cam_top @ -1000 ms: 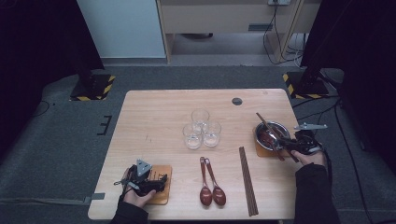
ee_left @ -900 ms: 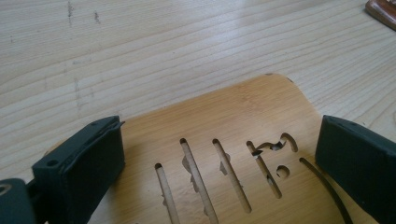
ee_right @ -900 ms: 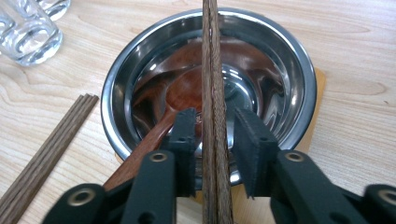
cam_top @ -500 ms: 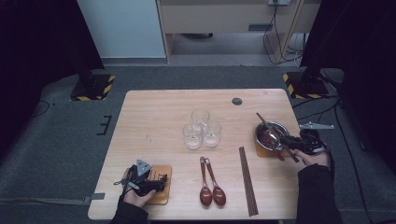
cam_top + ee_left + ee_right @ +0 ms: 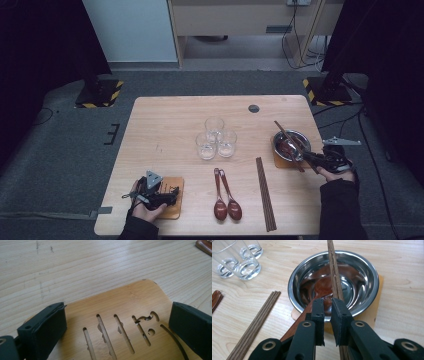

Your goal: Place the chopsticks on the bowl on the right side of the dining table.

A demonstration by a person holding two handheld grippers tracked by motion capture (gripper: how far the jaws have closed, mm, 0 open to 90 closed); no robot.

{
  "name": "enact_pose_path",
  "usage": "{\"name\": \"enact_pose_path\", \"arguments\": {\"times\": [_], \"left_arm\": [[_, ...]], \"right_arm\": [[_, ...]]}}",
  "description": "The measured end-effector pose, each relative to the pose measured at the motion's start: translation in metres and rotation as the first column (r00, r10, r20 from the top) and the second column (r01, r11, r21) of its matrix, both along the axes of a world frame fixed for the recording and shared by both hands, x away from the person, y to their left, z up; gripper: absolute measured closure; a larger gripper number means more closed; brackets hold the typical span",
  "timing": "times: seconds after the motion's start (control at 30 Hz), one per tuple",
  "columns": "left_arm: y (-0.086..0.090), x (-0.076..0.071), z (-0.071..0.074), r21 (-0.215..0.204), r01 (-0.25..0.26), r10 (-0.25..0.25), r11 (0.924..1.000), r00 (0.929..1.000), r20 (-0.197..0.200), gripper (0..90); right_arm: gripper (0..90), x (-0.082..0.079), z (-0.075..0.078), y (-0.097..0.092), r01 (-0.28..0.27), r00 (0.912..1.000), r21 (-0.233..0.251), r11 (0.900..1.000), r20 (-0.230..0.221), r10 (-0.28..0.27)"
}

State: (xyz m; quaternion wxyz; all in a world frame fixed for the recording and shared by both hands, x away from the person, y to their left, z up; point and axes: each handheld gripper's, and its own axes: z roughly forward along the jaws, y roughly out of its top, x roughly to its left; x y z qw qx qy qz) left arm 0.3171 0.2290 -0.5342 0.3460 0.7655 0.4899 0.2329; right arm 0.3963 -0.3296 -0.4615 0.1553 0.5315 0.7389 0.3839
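- Two dark chopsticks (image 5: 334, 277) lie across the steel bowl (image 5: 367, 272), their far ends past its far rim and their near ends running under the right tongs (image 5: 327, 307).
- Right tongs: the jaws have just been closing and now stand almost together; the chopsticks pass beneath the right jaw, and whether the pads pinch them cannot be told.
- One reddish wooden spoon (image 5: 322, 287) rests with its head inside the bowl, its handle leaving over the near rim toward the tongs.
- Bowl: seated on a wooden coaster (image 5: 375, 307) at the right side of the desk (image 5: 165, 130).
- Second pair of chopsticks (image 5: 266, 194): flat on the desk, left of the bowl.
- Two further spoons (image 5: 226, 200) lie side by side near the front edge, heads toward the person.
- Three clear glasses (image 5: 216, 137) stand clustered at the desk's middle, touching or nearly so.
- Left tongs (image 5: 117, 325): jaws wide apart, one at either side of a second wooden coaster (image 5: 130, 305) with slotted cut-outs, at the front left corner; nothing is clamped.
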Motion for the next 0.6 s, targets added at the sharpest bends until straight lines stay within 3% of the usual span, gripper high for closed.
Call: {"name": "enact_pose_path", "arguments": {"times": [0.6], "left_arm": [[0.0,0.0,0.0,0.0,0.001,-0.001,1.0,1.0,0.0,0.5]], "right_arm": [[80.0,-0.023,-0.012,-0.005,0.029,0.9989,-0.03,0.9991,-0.037,-0.03]]}}
